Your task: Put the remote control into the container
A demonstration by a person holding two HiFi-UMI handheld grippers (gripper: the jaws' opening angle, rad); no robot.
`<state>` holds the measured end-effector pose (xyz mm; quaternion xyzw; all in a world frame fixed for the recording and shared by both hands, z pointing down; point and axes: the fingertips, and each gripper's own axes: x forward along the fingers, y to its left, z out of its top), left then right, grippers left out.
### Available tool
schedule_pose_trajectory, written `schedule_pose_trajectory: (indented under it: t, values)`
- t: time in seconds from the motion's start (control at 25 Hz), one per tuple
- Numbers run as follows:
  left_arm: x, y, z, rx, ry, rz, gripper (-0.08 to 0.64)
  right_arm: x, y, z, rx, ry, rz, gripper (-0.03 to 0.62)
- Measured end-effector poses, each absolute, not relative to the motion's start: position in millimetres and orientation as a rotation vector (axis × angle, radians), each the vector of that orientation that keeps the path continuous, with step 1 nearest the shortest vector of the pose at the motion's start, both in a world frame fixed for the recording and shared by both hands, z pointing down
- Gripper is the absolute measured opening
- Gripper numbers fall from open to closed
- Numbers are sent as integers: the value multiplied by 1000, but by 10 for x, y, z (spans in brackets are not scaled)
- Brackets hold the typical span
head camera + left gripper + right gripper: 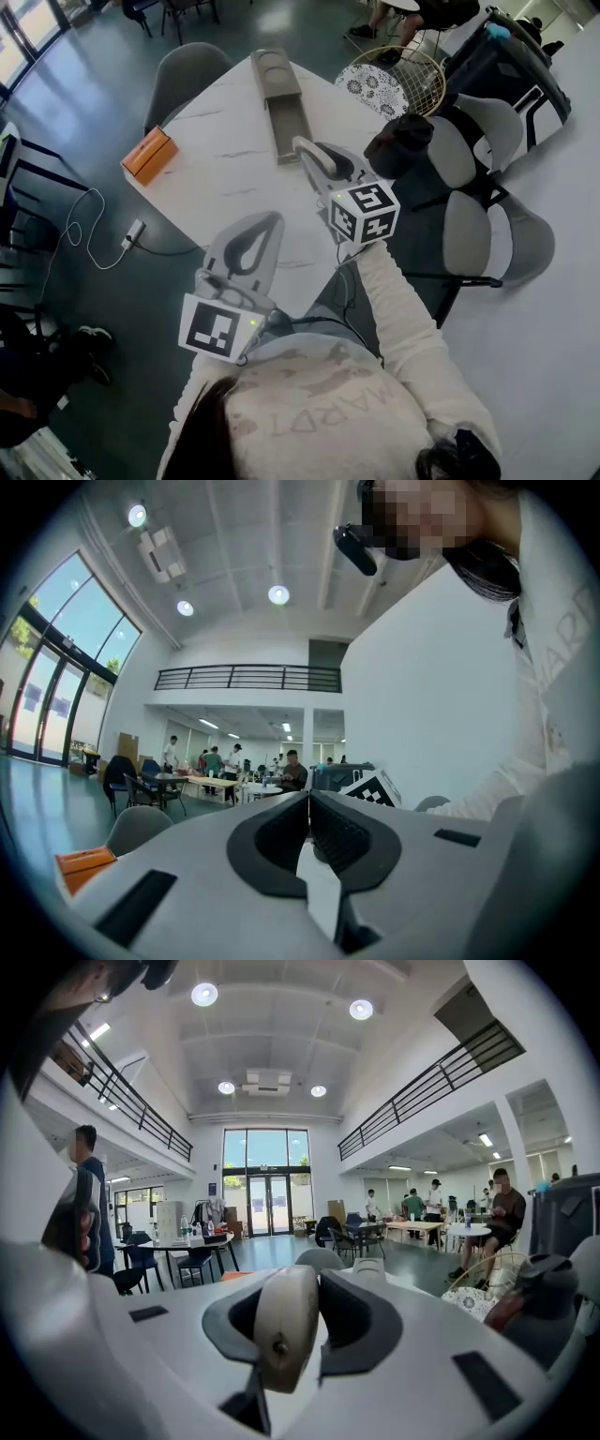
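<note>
Table [220, 155]: white marble-look slab, flat work top.
Container [279, 101]: long grey open tray at far centre, ready for the drop.
Left gripper [271, 221]: jaws together, empty, parked near edge out of the way.
Right gripper [314, 157]: clamped on remote, just right of container's near end.
Remote [284, 1327]: pale smooth rounded plastic, end-on btw jaws, not yet in.

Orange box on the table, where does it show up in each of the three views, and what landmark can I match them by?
Head view: the orange box lies at the left edge of the white table.
Left gripper view: low at the far left.
Right gripper view: a small orange patch just left of the held remote control.
Shared landmark: the grey chair, right of the box in each view.
</note>
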<state>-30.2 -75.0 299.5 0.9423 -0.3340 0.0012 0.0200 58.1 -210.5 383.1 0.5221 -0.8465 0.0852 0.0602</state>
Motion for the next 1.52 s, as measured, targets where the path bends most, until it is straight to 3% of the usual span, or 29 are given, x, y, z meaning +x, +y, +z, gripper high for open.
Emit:
schedule_pose_trajectory:
  t: [0.68, 1.52]
  values:
    - [57, -1227, 3068, 2845, -1176, 50, 14, 819, -2930, 4312, 1415, -2542, 334, 109]
    - [-56, -1544, 3238, 2754, -1303, 100, 14, 731, -3576, 4977, 1270, -2424, 352, 109]
